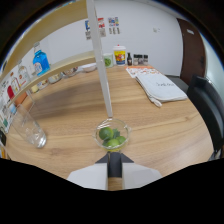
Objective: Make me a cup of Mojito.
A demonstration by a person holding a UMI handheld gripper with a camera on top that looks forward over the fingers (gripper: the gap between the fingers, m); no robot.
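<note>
Nearest the camera, the gripper [114,172] shows its two pale fingers with only a narrow dark slot between them; the jaws look nearly closed, and nothing is seen gripped in them. Just ahead of the fingertips, standing on the light wooden bench [165,130], is a small clear glass bowl [112,135] holding green lime pieces [111,137]. The bowl rests on its own and lies beyond the tips, not between them.

Off to one side of the bowl, and well apart from it, a tall clear drinking glass [29,127] stands on the bench, apparently empty. A thin white upright pole [100,60] rises from just behind the bowl. Farther along the bench lies a white cloth bag with handles [160,87], and beyond it a black chair [207,107] stands beside the bench. At the far end are small dishes [60,76], a blue-labelled bottle [41,61], a white tub with a yellow label [119,55] and some dark little jars [137,59].

Judged from this, the lime step is in hand: the gripper is lined up on the bowl, and no lime is in the drinking glass yet. The next move would call for the jaws to open wide enough to take the bowl's rim or a lime piece, then carry it across to the glass without tipping it.
</note>
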